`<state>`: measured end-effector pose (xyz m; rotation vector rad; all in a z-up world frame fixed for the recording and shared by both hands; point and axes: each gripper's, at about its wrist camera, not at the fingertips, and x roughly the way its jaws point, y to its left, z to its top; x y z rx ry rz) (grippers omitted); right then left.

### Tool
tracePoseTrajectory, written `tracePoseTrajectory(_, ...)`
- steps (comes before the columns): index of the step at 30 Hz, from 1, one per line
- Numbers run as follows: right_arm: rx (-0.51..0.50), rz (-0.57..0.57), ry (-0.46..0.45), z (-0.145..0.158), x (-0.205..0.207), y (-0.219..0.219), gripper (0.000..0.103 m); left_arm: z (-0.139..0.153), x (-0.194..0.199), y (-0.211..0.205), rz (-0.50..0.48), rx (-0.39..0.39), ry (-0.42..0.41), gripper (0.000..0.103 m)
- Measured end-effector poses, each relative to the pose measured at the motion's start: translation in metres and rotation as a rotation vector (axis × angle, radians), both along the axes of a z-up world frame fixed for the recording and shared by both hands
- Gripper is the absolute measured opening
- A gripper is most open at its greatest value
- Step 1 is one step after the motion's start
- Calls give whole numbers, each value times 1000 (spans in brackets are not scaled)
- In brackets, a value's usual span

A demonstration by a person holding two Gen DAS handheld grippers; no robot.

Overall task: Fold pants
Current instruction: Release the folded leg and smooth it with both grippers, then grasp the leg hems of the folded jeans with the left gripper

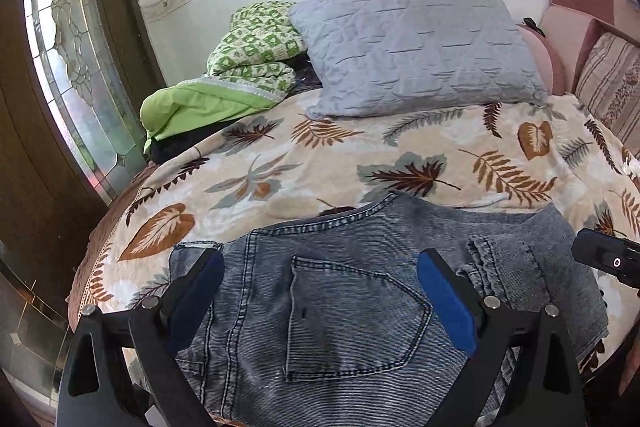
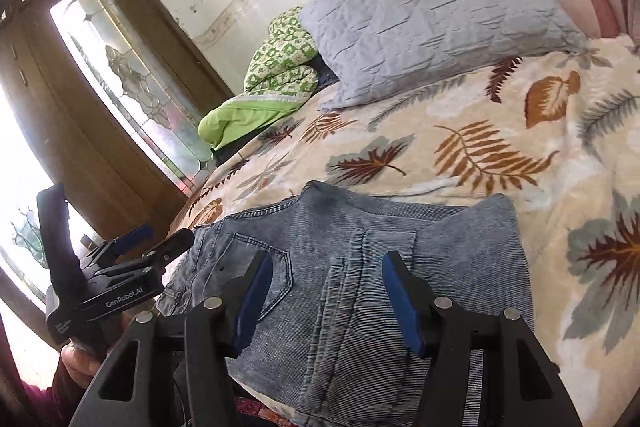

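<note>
Grey-blue denim pants [image 1: 360, 291] lie folded into a compact stack near the front edge of the bed, back pocket up. They also show in the right wrist view [image 2: 400, 267]. My left gripper [image 1: 320, 267] is open and empty, hovering over the pocket side of the stack. My right gripper [image 2: 326, 267] is open and empty above the folded leg side. The left gripper also shows at the left of the right wrist view [image 2: 160, 239], beside the pants' left edge. A part of the right gripper's body [image 1: 608, 259] shows at the right edge of the left wrist view.
The bed has a cream blanket with leaf print [image 1: 320, 155]. A grey quilted pillow [image 1: 416, 47] and green bedding [image 1: 248, 67] lie at the far side by the wall. A wooden door with patterned glass [image 1: 72, 67] stands at left. A pink sofa [image 1: 580, 27] is at right.
</note>
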<state>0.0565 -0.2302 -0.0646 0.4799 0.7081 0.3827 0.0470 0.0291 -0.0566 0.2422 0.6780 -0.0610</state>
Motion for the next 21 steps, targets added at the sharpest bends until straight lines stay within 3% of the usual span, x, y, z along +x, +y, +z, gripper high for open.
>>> tracePoseTrajectory(14, 15, 12, 30, -14, 2, -8, 61, -4, -2, -10, -9, 44, 33, 97)
tracePoseTrajectory(17, -49, 37, 79, -24, 5, 3, 61, -14, 0, 14, 38, 54, 79, 97)
tracePoseTrajectory(21, -178, 84, 199, -49, 11, 23, 61, -30, 3, 76, 189, 45, 161, 97)
